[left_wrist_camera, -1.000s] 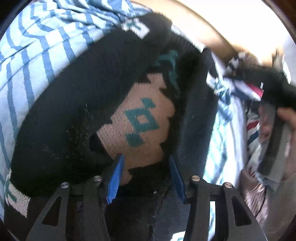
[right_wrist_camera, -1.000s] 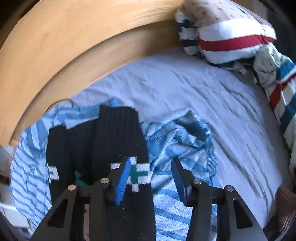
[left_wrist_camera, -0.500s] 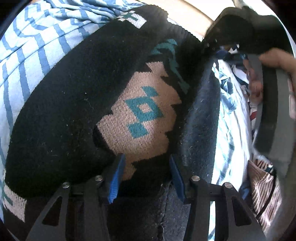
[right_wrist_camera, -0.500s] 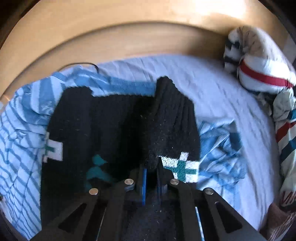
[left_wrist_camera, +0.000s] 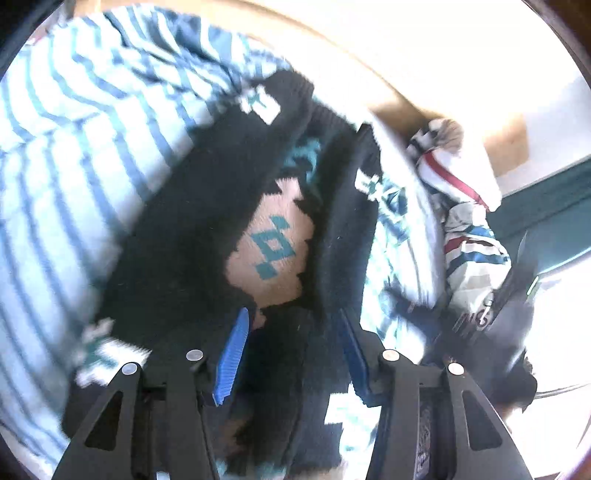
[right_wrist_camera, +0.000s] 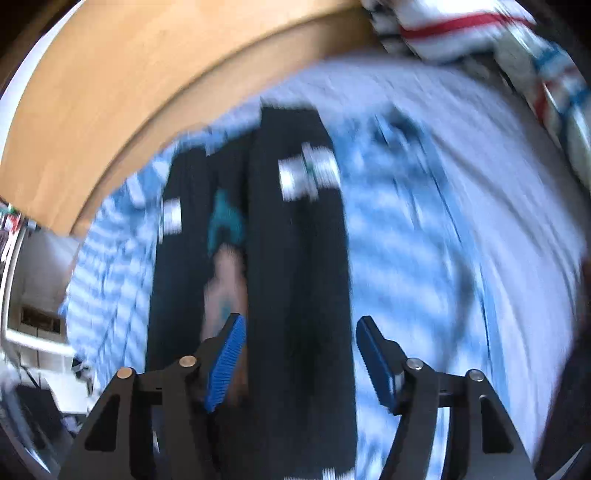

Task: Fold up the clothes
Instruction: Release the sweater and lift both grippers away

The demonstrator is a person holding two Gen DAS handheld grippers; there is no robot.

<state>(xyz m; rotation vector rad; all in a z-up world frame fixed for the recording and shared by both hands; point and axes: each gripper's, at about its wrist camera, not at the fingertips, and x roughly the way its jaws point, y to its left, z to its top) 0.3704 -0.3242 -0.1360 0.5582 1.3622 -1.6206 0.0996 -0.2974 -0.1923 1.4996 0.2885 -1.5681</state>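
We find the black sweater (left_wrist_camera: 192, 236) lying on a striped shirt (left_wrist_camera: 62, 155) on the bed (right_wrist_camera: 498, 155), sleeves folded inward. Left gripper (left_wrist_camera: 291, 354) and right gripper (right_wrist_camera: 299, 354) both released. We recommend gripping the hem evenly before folding upward.

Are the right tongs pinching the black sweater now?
Apart. In the right wrist view the right tongs stand wide open, and the black sweater lies flat between the blue pads with gaps on both sides.

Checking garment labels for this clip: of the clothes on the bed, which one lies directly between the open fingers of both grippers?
The black knit sweater with the tan and teal pattern; the blue-striped shirt lies under it, and the red-striped bundle sits off by the headboard.
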